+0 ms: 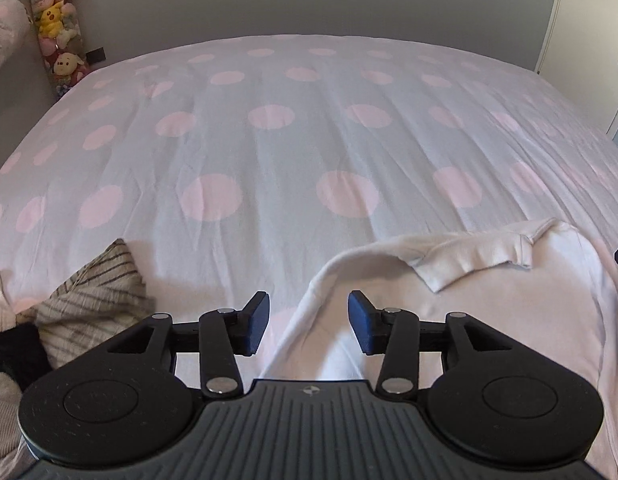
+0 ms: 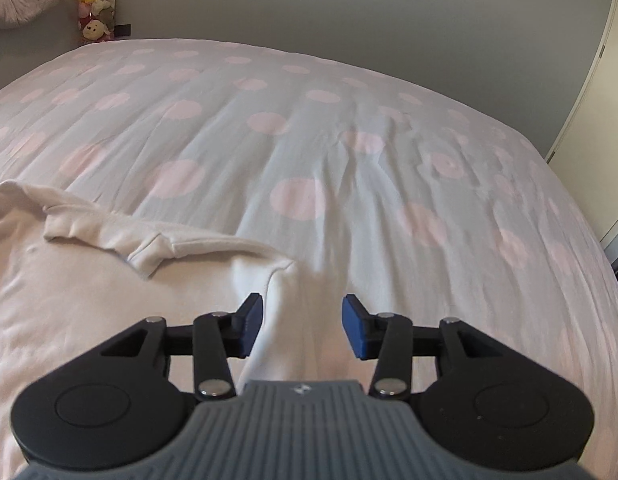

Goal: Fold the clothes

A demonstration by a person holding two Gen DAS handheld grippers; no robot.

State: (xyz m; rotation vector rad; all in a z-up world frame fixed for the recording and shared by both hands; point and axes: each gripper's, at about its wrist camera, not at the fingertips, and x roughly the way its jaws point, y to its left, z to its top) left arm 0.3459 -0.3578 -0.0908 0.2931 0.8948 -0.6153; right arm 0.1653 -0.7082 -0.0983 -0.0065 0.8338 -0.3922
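Both grippers, left gripper (image 1: 309,322) and right gripper (image 2: 303,326), hang parted above the white garment (image 1: 489,300), gripping nothing; it lies on the polka-dot bedspread (image 1: 269,152), beside a striped cloth (image 1: 93,300).

White garment (image 1: 489,320) runs off frame right of and behind the left gripper (image 1: 309,324). Striped cloth (image 1: 93,300) left of it, cut by edge, partly hidden behind gripper body; type unclear.
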